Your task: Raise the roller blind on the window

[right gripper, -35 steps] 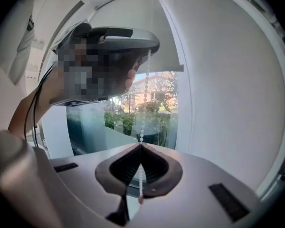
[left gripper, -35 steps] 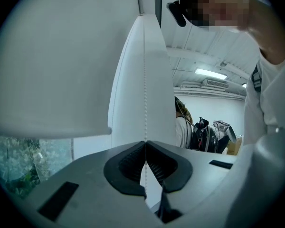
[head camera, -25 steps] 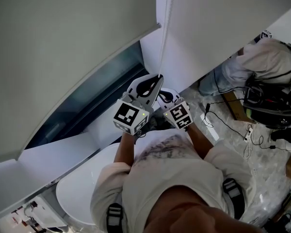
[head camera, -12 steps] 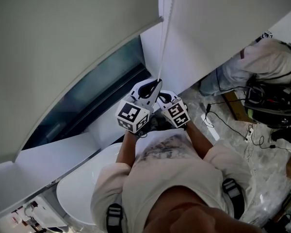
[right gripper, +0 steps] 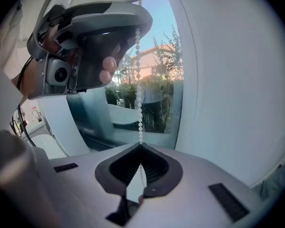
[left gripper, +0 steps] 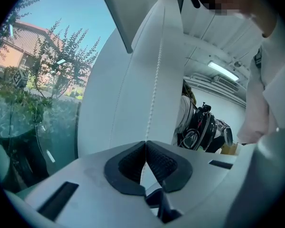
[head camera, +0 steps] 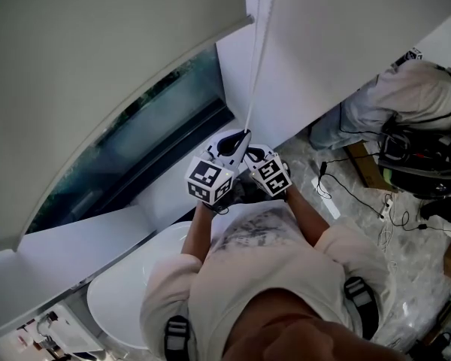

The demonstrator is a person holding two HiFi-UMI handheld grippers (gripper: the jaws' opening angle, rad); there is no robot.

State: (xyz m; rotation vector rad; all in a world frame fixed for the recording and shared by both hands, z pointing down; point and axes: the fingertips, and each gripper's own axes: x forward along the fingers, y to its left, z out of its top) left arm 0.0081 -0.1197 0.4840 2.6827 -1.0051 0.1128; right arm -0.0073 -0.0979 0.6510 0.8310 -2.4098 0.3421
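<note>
At our right, we see a second person in a white shirt [head camera: 406, 96] crouched beside a black bag with grey trim [head camera: 421, 164]. Thin black cables [head camera: 351, 192] trail over the pale marbled floor [head camera: 406, 254]. Outside, green leafy trees [left gripper: 61, 56] stand before a pink-walled building [left gripper: 16, 44].

— How are the two tongs placed?
— They are side by side, with their marker cubes just beside each other. Both point up and away from the chest.
— What are the jaws doing?
— The left gripper [left gripper: 146, 142] has its pads pressed together at the tips, pinching the bead chain [left gripper: 155, 80]. The right gripper [right gripper: 140, 146] is closed on the same chain, just below the left one.
— And the arms?
— The left forearm [head camera: 197, 230] and right forearm [head camera: 305, 213] are bare. They run forward from the short sleeves and converge at the tongs. Fingers [right gripper: 108, 63] curl under the left gripper's body.
</note>
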